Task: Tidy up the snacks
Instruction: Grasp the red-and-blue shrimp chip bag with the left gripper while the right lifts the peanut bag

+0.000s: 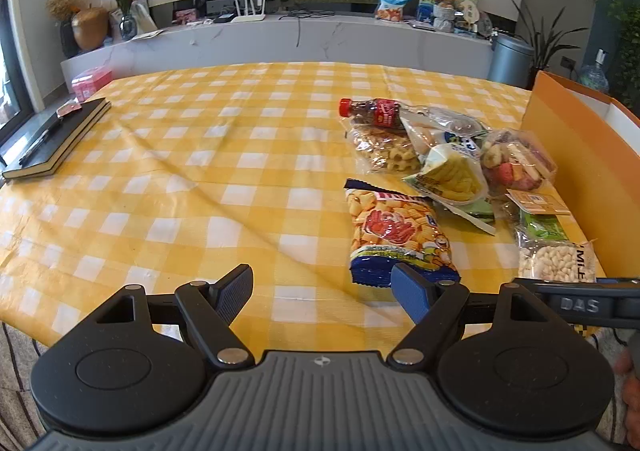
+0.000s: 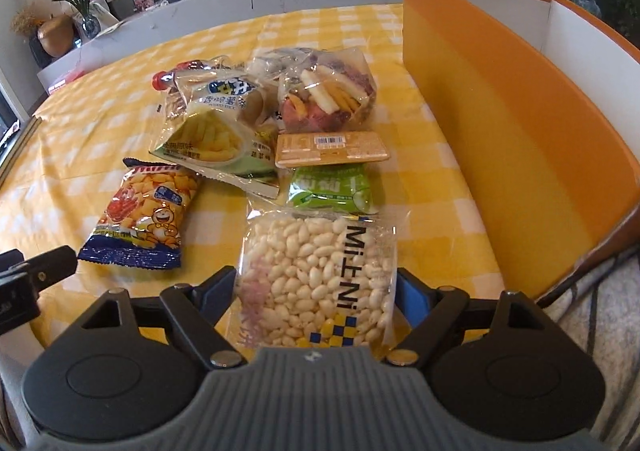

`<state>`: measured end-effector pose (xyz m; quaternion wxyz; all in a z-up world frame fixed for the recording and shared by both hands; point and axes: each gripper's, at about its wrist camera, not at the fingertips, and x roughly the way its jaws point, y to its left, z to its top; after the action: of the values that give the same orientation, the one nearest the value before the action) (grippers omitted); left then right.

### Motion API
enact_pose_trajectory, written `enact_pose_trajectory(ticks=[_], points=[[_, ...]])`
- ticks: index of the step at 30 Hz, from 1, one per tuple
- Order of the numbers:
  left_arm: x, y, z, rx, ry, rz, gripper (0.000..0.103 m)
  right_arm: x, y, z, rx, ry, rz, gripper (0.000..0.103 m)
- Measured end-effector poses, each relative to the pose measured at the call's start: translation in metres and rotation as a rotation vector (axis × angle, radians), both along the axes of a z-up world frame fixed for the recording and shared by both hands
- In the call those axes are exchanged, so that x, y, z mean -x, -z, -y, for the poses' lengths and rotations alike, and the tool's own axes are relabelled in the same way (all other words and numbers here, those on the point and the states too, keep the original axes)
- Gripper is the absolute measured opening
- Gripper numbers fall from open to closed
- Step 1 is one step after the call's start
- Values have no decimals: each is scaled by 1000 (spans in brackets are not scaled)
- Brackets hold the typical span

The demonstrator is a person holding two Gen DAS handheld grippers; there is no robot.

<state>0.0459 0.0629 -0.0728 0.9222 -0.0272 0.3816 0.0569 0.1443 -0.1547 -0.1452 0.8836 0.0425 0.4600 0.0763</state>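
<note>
Lying flat, clear puffed-grain packet

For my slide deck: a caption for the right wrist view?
Right hand-held gripper straddling a clear bag of white puffs beside the orange box.

Eight snack packets, one cola bottle, one orange box.

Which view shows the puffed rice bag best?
The right wrist view: the puffed rice bag fills the centre between the right hand-held gripper's fingers, label readable. The left wrist view shows it only small, near the right edge.
</note>
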Motion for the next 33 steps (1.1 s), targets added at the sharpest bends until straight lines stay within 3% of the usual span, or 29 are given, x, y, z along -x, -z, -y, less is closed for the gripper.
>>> enact_pose_trajectory(ticks=[7,13,16,19,22,27,33], points=[[-3,-4,12,-19,35,-2,92,-1,5,-22,163,-48,15,83],[-16,-19,16,4,44,-8,92,0,3,-5,63,-18,9,79],[-29,-21,22,-7,110,-27,95,2,0,3,20,-4,9,79],[-44,-15,39,-68,206,-55,95,1,1,1,12,-6,9,79],[-63,-3,47,-112,181,-103,95,2,1,1,0,-6,11,79],[-88,20,52,-121,173,-176,95,2,1,2,-21,-5,14,79],[-104,39,46,-28,156,-269,103,4,0,4,-34,-9,16,79]])
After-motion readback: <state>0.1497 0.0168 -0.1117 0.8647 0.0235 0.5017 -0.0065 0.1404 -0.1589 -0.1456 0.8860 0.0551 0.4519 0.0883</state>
